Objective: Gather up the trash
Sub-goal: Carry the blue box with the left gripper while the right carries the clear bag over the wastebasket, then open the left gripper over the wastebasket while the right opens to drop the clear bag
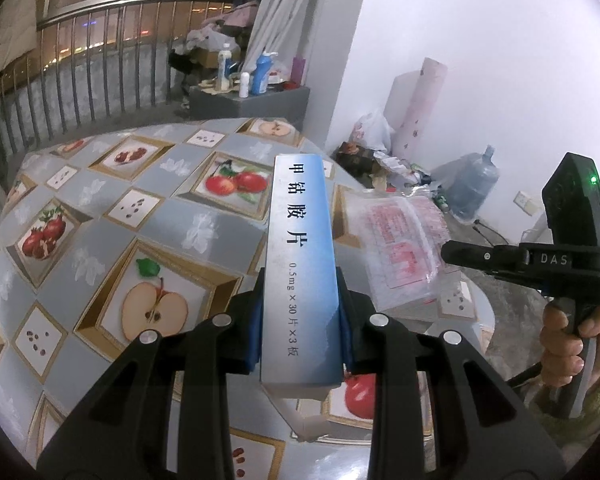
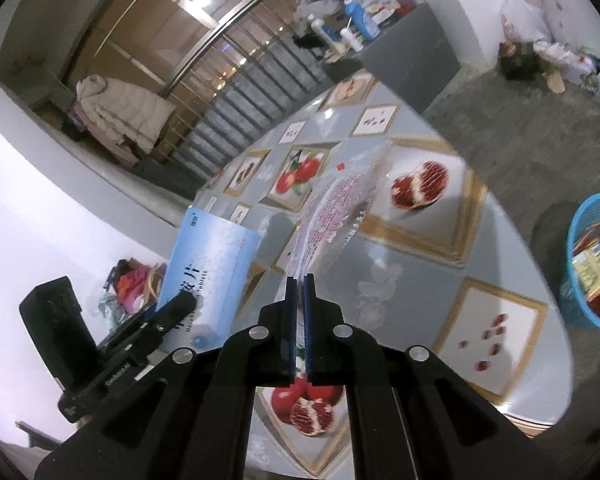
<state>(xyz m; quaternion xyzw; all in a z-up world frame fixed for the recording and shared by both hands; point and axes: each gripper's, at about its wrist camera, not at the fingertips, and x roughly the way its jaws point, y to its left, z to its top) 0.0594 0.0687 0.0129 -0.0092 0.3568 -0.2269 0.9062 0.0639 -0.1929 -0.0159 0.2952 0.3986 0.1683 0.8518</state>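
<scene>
Left gripper (image 1: pixel 300 320): fingers clamped on a blue-and-white medicine box (image 1: pixel 302 264), one box, narrow printed side up, lifted clear over the fruit-patterned table (image 1: pixel 112 216). Right gripper (image 2: pixel 299 312): fingers nearly together, pinching the edge of one clear plastic wrapper (image 2: pixel 332 208) with red print, held above the table. Only the right wrist view shows the blue basket (image 2: pixel 580 280) on the floor at far right, one basket, packaging inside.

The blue basket (image 2: pixel 592 264) is cut off by the frame's edge, its contents blurred.
</scene>
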